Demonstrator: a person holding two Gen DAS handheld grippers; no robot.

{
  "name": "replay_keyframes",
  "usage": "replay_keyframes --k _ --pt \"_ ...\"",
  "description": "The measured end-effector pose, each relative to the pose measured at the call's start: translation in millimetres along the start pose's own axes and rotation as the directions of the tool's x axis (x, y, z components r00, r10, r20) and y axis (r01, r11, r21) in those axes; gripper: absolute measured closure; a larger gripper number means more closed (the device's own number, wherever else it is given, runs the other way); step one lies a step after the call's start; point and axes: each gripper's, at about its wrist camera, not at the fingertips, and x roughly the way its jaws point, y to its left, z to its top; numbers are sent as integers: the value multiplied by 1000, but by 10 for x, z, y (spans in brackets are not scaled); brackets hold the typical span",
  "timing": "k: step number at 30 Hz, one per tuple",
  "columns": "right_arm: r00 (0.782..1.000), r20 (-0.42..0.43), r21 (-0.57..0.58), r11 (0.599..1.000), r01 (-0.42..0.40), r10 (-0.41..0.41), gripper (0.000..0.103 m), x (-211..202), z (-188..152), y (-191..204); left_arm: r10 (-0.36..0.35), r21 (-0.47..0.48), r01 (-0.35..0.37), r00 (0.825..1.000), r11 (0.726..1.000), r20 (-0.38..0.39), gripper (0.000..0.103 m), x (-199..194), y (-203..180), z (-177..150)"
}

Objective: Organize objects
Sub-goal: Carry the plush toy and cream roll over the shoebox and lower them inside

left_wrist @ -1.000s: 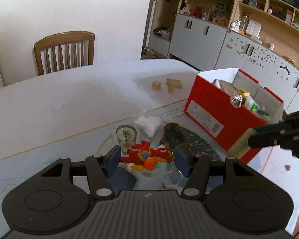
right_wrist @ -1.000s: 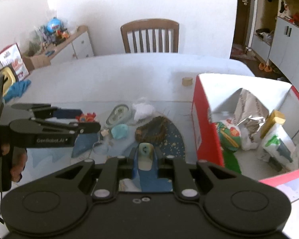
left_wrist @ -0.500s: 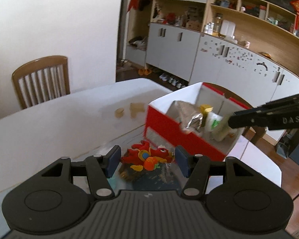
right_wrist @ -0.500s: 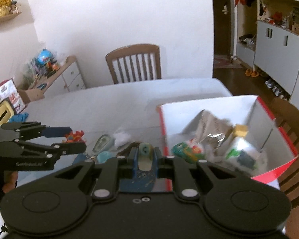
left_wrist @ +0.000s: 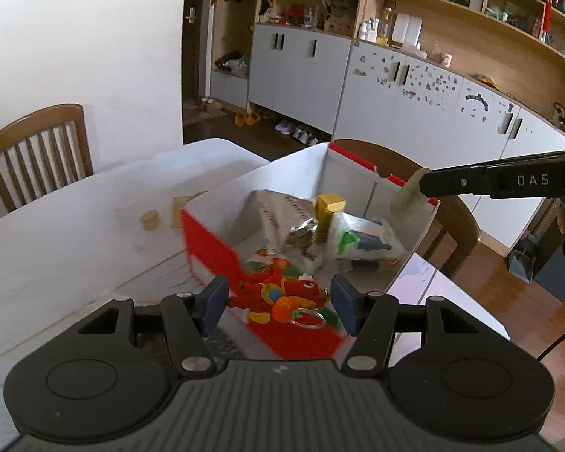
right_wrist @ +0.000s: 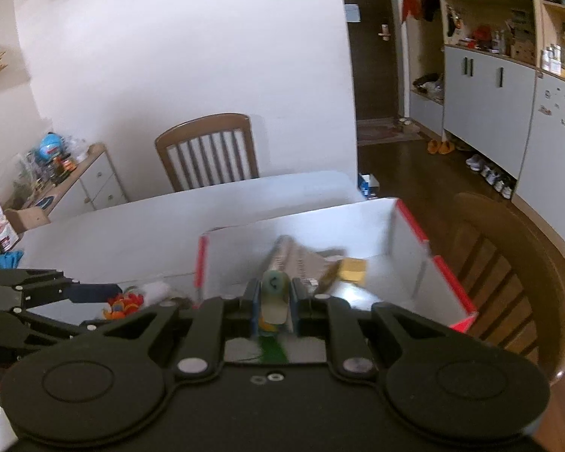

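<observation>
My left gripper (left_wrist: 278, 299) is shut on a red plush toy (left_wrist: 282, 293) with orange and yellow parts and a key ring. It hangs over the near corner of an open red box (left_wrist: 207, 243) with white inner walls. My right gripper (right_wrist: 275, 293) is shut on a small flat pale-green piece (right_wrist: 274, 295) above the same box (right_wrist: 414, 226). In the left wrist view the right gripper (left_wrist: 414, 192) reaches in from the right over the box's far side with the pale piece (left_wrist: 408, 203). In the right wrist view the left gripper (right_wrist: 109, 292) and toy (right_wrist: 126, 303) are at the left.
Inside the box lie a silver foil bag (left_wrist: 275, 211), a yellow-capped item (left_wrist: 329, 207) and a white-green packet (left_wrist: 361, 243). Wooden blocks (left_wrist: 149, 220) sit on the white table (left_wrist: 75, 233). A wooden chair (right_wrist: 508, 263) stands behind the box, another chair (right_wrist: 207, 150) at the table's far side.
Both grippers rose and swung right from the cluttered mat to above the red box, each still holding its object. The box now fills the middle of both views.
</observation>
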Motion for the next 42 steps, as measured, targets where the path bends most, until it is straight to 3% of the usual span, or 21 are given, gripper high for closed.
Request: replay_keyframes --k 8,20,33,42 --pt "1000 -11 14 1000 20 -20 89 73 33 -515 21 33 -20 999 999 -25 44 399 -368 179" --pt "999 -49 -37 999 11 -13 89 403 105 -919 51 56 -48 996 997 -72 44 995 -598 409" --pt "993 -121 -95 995 -20 8 89 986 164 -1073 92 56 -82 975 995 -202 44 1479 -635 334" --pt "990 -137 -254 967 -6 -29 89 1233 101 -909 138 74 -123 957 990 -254 44 1726 -617 333"
